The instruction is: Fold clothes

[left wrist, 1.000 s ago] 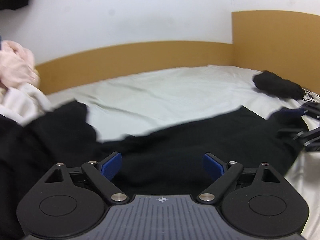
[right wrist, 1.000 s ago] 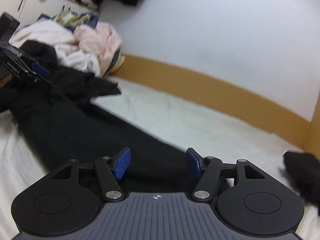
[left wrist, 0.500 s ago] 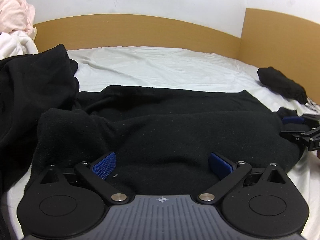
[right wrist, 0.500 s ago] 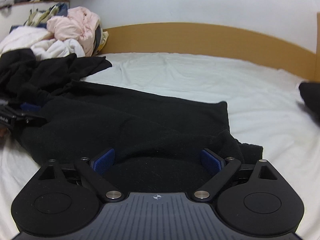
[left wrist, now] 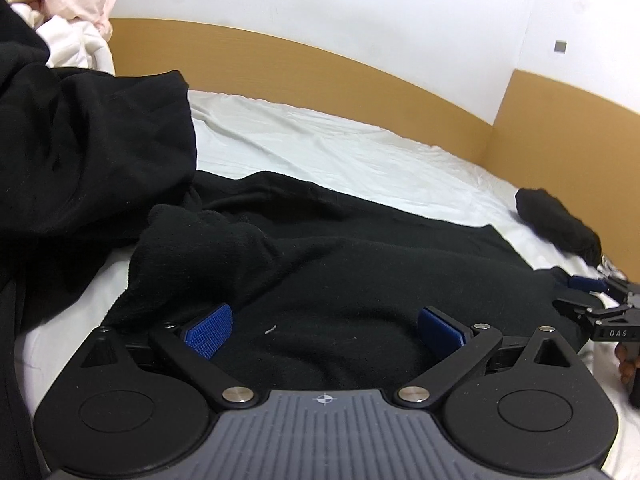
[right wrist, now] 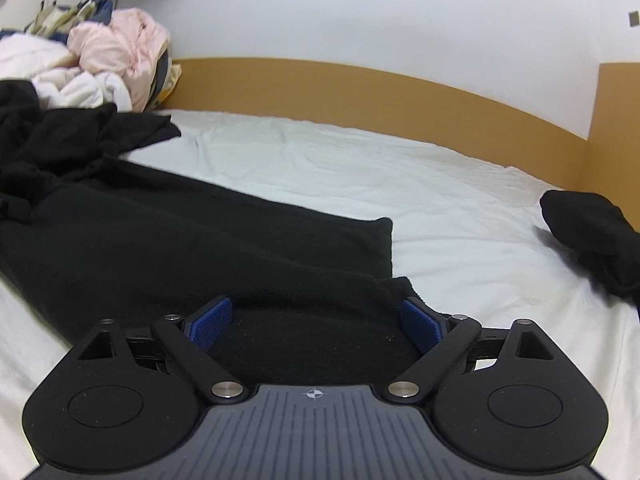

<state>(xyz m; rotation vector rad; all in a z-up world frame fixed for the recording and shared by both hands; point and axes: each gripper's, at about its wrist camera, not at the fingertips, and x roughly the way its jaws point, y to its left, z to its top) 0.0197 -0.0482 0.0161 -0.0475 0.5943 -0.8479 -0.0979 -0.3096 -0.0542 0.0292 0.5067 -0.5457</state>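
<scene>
Both hand-held grippers have let go: the left hand-held gripper (left wrist: 326, 326) is opening wider, the right hand-held gripper (right wrist: 316, 320) is released. The black garment (right wrist: 192, 248), earlier lifted, now lies doubled on the bed (right wrist: 460, 208); this fold looks done.

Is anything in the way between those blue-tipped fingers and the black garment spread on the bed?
Nothing visible. The black garment lies directly under the left gripper, whose fingers are opening, and under the open right gripper. A second black garment is heaped against its left end, away from both grippers.
</scene>
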